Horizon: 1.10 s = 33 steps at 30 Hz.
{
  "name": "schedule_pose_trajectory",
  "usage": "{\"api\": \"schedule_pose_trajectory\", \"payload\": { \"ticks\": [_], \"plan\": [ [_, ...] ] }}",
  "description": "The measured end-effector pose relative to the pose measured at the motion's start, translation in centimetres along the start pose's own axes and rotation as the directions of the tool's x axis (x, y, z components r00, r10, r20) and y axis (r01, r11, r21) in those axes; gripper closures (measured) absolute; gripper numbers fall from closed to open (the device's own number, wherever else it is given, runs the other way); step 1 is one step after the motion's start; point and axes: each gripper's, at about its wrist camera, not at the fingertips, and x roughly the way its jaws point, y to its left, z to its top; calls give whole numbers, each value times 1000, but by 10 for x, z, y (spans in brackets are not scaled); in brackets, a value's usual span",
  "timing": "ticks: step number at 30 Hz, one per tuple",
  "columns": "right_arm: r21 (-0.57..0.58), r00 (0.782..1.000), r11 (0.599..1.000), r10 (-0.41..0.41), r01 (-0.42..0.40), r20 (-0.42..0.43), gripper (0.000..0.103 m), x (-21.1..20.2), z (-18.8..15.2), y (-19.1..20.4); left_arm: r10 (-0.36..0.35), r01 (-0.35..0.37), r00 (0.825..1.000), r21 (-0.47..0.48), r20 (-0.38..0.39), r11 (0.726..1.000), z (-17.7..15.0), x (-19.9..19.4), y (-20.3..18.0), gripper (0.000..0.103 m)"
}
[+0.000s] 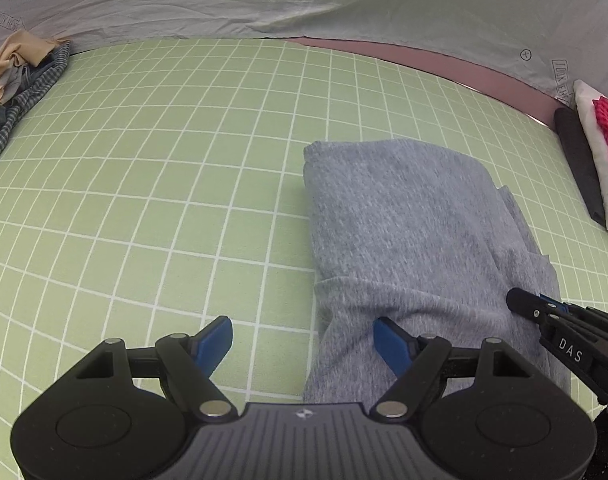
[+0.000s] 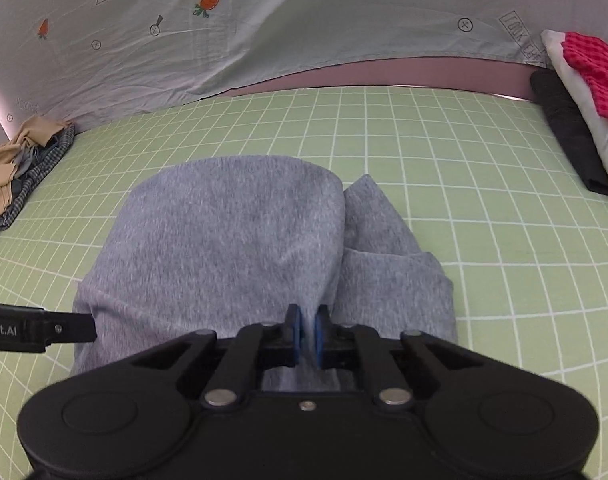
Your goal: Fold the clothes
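My left tool (image 1: pixel 304 340) hovers with fingers spread wide; my right tool (image 2: pixel 307 334) is pinched nearly closed on cloth.

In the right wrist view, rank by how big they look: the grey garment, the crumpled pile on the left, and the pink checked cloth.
1. Grey garment, by far the largest, though nearest the camera.
2. Crumpled pile.
3. Pink checked cloth, partly cut off, so its rank against the pile is unsure.
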Motion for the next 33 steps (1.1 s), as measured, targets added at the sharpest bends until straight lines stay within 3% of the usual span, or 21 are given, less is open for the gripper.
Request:
{"api": "schedule_pose_trajectory", "payload": {
  "ticks": [7,10,13,16,18,20,23,33],
  "plan": [
    [-1,996,998,-65,66,68,98,-45,5,-4,-63,62,998,28,15,998,9,-5,-6,22],
    [-62,980,985,-152,161,126,98,-73,4,-2,-121,121,992,21,31,992,11,-10,-6,18],
    [-10,982,982,-186,186,4,96,-53,-7,-26,-157,157,988,20,0,987,11,0,-11,17],
    [154,985,976,-144,157,-91,75,-35,-19,-52,-155,157,987,39,-45,987,8,13,-18,16],
    [163,988,975,-141,149,-58,41,-41,-20,-55,-153,155,987,37,-56,987,5,20,-19,12],
    [182,995,979,-86,94,-53,30,-38,-20,-58,-154,157,986,32,-67,987,3,27,-19,12],
    [197,995,979,-30,48,-92,29,-24,-21,-59,-181,182,979,7,-95,983,5,38,-17,12],
    [157,989,987,-19,43,-149,14,1,-23,-46,-271,271,952,-23,-142,962,6,59,-26,12]
  ]
}}
